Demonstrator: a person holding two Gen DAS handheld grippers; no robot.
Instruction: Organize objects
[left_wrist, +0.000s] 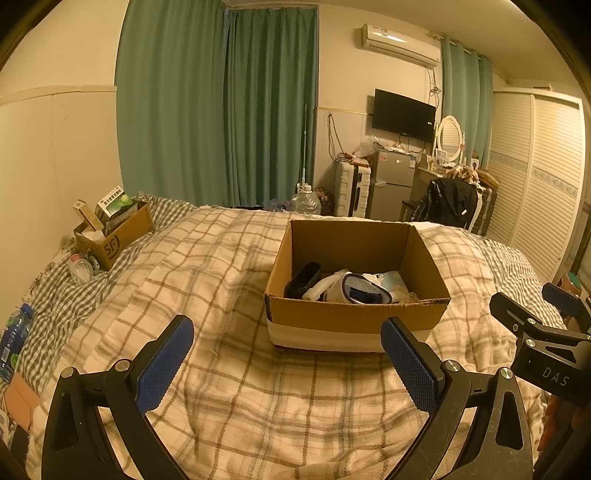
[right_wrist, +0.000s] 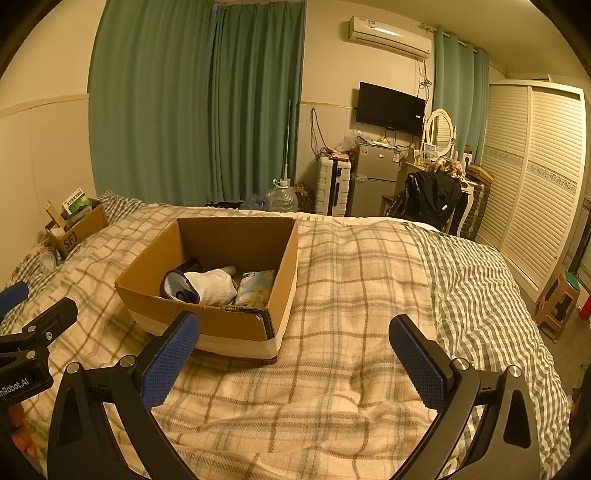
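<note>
Both grippers hovering over a bed, jaws spread wide, nothing between the blue pads. Left gripper (left_wrist: 287, 356) low over the plaid blanket (left_wrist: 229, 387), its right finger lined up in front of the near wall of an open cardboard box (left_wrist: 354, 314); right gripper (right_wrist: 294, 354) beside it, to the right, its left finger lined up in front of the same box (right_wrist: 207, 321) at the near corner, not touching it as far as can be told. Box resting on the blanket, flaps open, white band around its base. Inside the box: a white sock with a dark blue cuff (right_wrist: 201, 286) lying across the middle, a pale blue patterned packet (right_wrist: 256, 288) against the right wall, a black item (left_wrist: 304, 278) at the left side, too dark to identify. Part of the right gripper visible at the right edge of the left wrist view, marked "DAS". Smaller cardboard box (left_wrist: 118, 236) at the far left edge of the bed near the wall, upright packages sticking out of it, a crumpled plastic bottle (left_wrist: 79, 267) just beside it. Another bottle with a blue label (left_wrist: 14, 338) lying on the checked sheet at the left edge. Beyond the bed, green curtains (left_wrist: 218, 107), a small fridge (right_wrist: 373, 184), a wall-mounted television (right_wrist: 390, 108).
</note>
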